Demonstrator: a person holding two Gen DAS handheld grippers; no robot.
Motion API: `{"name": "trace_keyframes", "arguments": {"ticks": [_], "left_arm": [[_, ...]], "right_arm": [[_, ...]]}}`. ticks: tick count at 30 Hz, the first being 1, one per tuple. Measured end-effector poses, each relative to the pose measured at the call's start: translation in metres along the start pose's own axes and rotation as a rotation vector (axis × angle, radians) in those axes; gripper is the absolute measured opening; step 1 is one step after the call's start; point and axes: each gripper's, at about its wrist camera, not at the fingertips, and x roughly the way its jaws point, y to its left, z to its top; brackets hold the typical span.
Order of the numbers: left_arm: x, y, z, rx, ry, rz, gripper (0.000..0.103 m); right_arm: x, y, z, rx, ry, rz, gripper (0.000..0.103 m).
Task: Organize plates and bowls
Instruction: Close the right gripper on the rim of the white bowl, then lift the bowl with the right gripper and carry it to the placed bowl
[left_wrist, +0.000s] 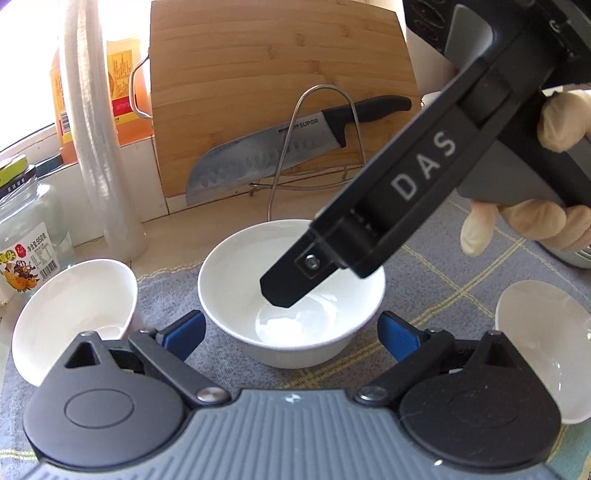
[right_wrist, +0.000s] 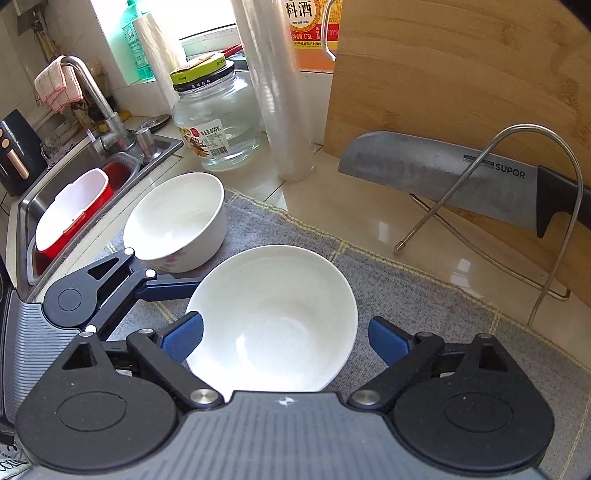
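Note:
Three white bowls stand on a grey checked mat (left_wrist: 424, 280). In the left wrist view the middle bowl (left_wrist: 236, 291) is just ahead of my open left gripper (left_wrist: 291, 334), with a second bowl (left_wrist: 70, 306) at left and a third (left_wrist: 543, 347) at right. The right gripper's black finger (left_wrist: 291, 284) reaches over the middle bowl from the upper right. In the right wrist view my right gripper (right_wrist: 284, 341) is open, blue pads either side of the middle bowl (right_wrist: 273, 317), not touching. The left gripper (right_wrist: 110, 288) sits beside it, near the flower-patterned bowl (right_wrist: 177, 225).
A wooden cutting board (left_wrist: 277, 85) leans at the back with a Supor knife (left_wrist: 273, 155) on a wire stand (right_wrist: 546, 236). A glass jar (right_wrist: 214, 122), a plastic-wrap roll (right_wrist: 273, 92) and bottles stand left. A sink (right_wrist: 74, 173) with a red and white tub lies far left.

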Motion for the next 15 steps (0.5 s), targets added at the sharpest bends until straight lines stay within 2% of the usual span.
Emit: {"name": "trace_keyframes", "arguments": {"ticks": [15], "left_arm": [[0.0006,0.0045,0.0017,-0.016,-0.003,-0.026,0.094]], "right_arm": [[0.0116,-0.0052,0.0026,0.035,0.006,0.024,0.085]]}}
